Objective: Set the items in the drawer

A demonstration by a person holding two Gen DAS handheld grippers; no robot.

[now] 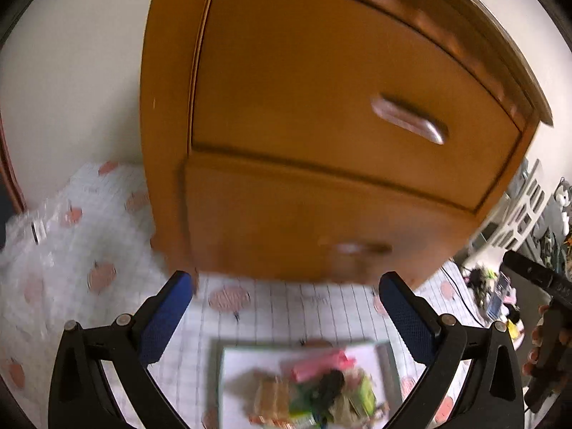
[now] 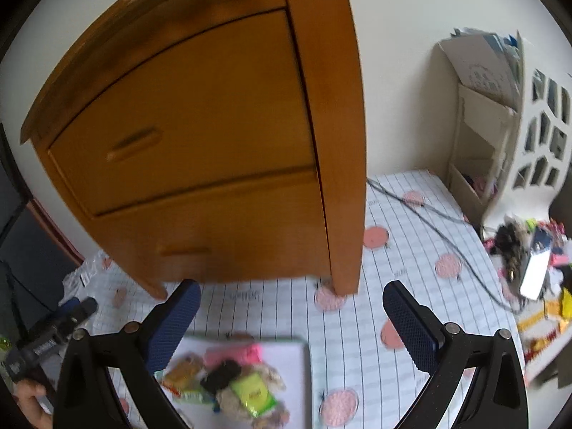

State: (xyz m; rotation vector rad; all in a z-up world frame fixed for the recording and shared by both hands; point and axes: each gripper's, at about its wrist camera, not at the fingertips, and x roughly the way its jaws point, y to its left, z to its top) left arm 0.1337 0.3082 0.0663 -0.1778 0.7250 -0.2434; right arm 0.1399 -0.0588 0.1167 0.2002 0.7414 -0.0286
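Drawers on the little wooden cabinet are both shut, the top drawer and the bottom drawer. Each one has a handle, and the top handle looks shiny in the left view. No gripper is touching either one

The things to put away sit in a heap on a white tray, which lies on the spotty tablecloth just in front of the cabinet. I can see a pink thing, a black thing and a green packet. The heap is blurry, so I cannot name them for sure

The left gripper has its blue fingers spread wide with nothing between them. It hangs over the tray and points at the bottom drawer. The right gripper is spread wide too and holds nothing. It sits a bit to the right, over the tray edge and the cloth

So I think the job has hardly begun. A drawer must be pulled out first, then each thing must be picked up and dropped in, and the drawer may need pushing shut
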